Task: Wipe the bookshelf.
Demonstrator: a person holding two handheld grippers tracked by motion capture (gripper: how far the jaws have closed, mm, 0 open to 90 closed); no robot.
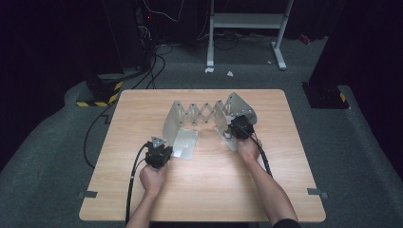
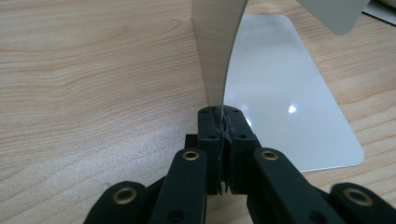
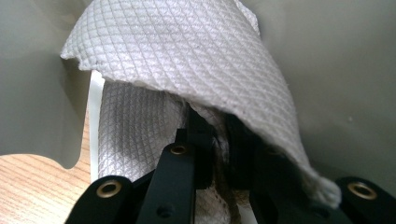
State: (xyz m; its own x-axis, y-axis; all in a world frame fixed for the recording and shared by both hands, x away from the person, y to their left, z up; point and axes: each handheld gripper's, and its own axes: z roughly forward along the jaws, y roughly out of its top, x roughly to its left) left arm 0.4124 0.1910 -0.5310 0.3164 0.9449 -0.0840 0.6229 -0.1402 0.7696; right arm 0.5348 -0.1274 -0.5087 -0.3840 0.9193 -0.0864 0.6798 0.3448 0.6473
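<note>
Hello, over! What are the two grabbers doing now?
Left gripper shut on rack plate. Right gripper shut on cloth against rack's other plate. Nothing blocking.

The pale wooden counter [image 1: 199, 190] carries a silver metal expanding bookend rack [image 1: 202, 114] near its middle, toward the far edge. The rack's left end plate [image 1: 172, 124] stands upright, with its flat foot [image 1: 185, 144] lying on the counter to its right. A scissor lattice [image 1: 199, 113] spans between this plate and the right end plate [image 1: 236, 114]. The left gripper [image 1: 158, 154] sits at the near edge of the left plate, gripping that edge. The right gripper [image 1: 241, 127] sits against the right plate, with a white quilted cloth [image 3: 187, 60] pinched between its fingers [image 3: 196, 135] and pressed on the plate. Behind the counter stands a white metal frame [image 1: 247, 28] on the floor.
</note>
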